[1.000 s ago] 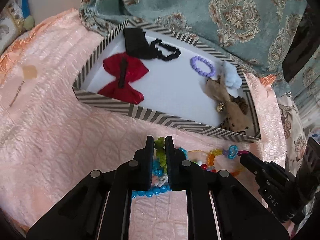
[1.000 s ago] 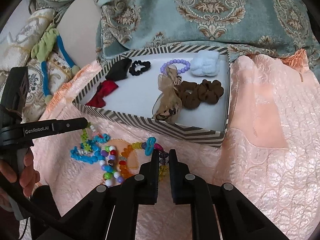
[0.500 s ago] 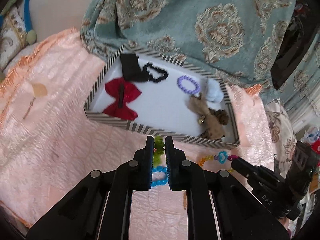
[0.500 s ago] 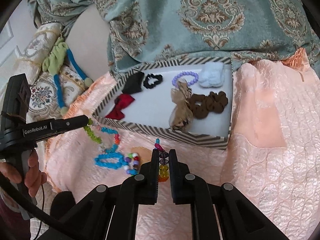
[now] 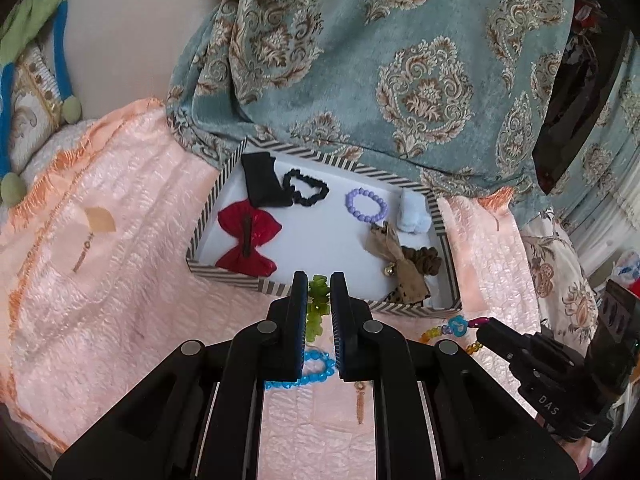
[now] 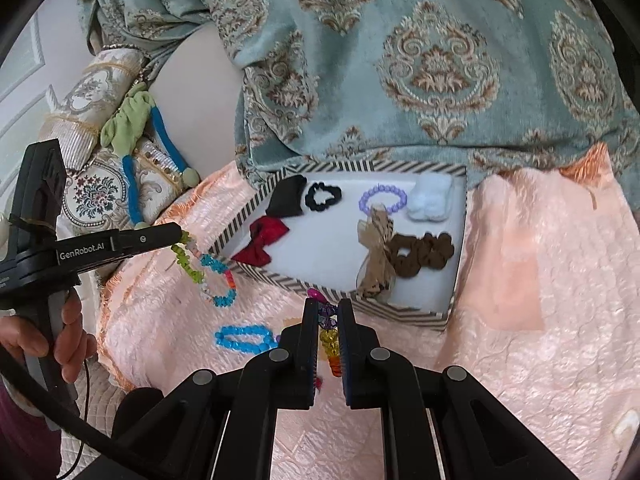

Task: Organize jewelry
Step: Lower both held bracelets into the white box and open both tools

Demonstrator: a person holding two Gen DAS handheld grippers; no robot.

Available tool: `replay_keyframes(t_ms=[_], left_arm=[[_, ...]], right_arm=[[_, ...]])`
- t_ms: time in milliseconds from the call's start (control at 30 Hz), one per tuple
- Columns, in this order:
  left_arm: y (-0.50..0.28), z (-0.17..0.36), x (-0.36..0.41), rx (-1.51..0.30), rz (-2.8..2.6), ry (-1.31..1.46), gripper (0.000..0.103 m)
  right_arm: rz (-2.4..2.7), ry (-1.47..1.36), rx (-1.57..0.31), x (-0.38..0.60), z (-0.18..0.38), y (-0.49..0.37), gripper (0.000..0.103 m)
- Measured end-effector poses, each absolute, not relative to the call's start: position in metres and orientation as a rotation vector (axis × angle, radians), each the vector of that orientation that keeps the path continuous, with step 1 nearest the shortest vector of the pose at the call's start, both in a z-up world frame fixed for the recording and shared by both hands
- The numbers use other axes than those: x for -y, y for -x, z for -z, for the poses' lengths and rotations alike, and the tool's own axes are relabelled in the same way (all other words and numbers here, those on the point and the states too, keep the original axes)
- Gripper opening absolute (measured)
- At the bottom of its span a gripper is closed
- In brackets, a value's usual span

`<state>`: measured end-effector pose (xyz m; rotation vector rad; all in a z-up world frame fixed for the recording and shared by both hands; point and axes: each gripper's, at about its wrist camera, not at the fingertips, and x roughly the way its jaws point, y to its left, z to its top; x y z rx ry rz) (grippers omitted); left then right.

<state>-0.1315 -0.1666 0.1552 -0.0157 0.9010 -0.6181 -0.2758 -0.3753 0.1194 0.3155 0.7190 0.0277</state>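
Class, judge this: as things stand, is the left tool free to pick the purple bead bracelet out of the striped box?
Probably not yet: the left tool is shut on a green bead strand, though the purple bead bracelet lies uncovered.

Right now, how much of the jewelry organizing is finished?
Done: the striped box already holds bows, scrunchies and a purple bracelet. In hand: the left claw and right claw each grip a bead strand. Left: a blue bead bracelet lies on the pink bedspread.
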Motion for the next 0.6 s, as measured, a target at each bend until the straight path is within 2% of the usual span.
replay_keyframes(t_ms=[600], left_arm=[[0.114, -0.169, 0.196, -0.861, 0.618, -0.054, 0.01]], right_arm=[[-0.037, -0.262, -0.706, 0.375, -0.144, 0.24, 0.009]])
